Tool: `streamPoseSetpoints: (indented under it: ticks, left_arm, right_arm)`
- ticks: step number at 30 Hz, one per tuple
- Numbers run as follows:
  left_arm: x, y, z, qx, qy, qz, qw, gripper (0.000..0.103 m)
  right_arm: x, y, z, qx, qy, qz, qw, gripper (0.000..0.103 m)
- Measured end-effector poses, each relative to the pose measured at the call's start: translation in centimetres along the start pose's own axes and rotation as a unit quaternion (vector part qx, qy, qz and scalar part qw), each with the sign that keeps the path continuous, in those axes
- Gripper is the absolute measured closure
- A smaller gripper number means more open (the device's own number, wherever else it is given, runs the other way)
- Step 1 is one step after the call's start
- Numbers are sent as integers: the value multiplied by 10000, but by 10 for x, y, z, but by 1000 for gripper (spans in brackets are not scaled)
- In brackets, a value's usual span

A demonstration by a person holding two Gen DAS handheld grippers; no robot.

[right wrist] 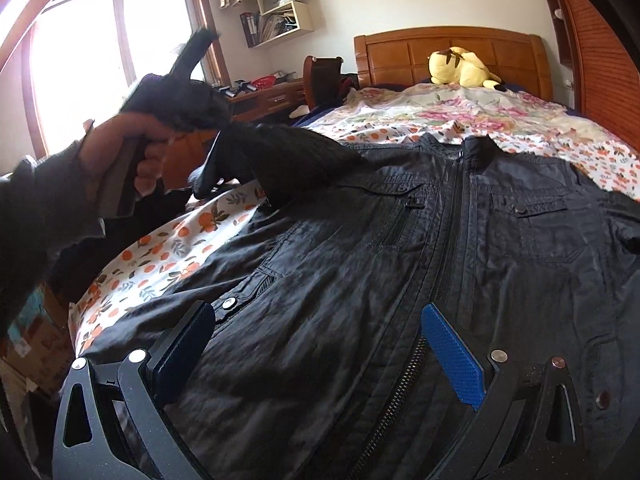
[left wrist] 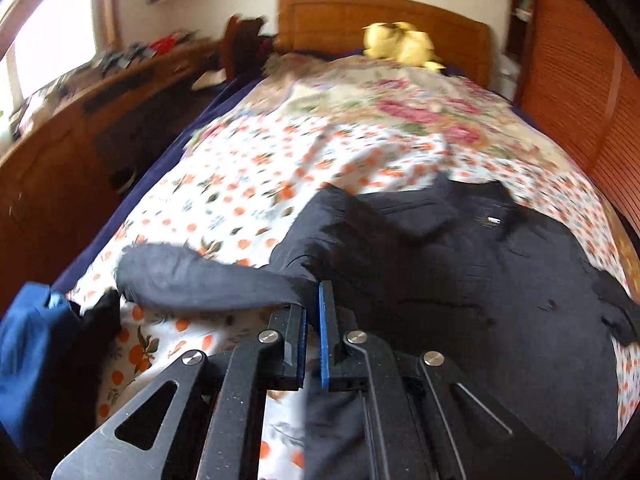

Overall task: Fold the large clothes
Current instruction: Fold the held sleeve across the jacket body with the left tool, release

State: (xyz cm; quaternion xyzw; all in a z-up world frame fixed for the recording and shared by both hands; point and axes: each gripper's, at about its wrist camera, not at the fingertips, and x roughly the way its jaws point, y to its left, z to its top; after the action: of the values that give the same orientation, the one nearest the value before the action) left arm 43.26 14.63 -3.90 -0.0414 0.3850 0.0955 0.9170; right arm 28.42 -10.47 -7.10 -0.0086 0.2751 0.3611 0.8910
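Black zip-front jacket with chest pockets [right wrist: 400, 240] lies front-up, mostly flat, on orange-print bedsheet [left wrist: 224, 184], collar toward wooden headboard [right wrist: 448, 56]. Left gripper [left wrist: 314, 300] has its blue-padded fingers pinched on black sleeve [left wrist: 192, 276], sleeve raised off the sheet. Right gripper [right wrist: 316, 344] hovers over the hem near the zipper, fingers spread wide, nothing between them. Judged progress: early, first sleeve fold in hand; other sleeve and body folds remain.
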Motion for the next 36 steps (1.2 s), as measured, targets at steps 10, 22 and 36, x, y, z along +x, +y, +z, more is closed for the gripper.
streamPoseSetpoints:
  ticks: [10,22,36]
  left_arm:
    - [-39,-70,-33,730,-13,-509,9960,98]
    - [-59,-28,-73,494,-127,-503,9974,32]
    - [26,63,-96,-414,451,108,9981,29]
  right_arm:
    - [-19,-18,-1,89,-151,-288,9994,0]
    - [-11,-9,-3,-59,-106,-283,9995,0]
    - [8,-12,-5,-64,185,-229,9995,0]
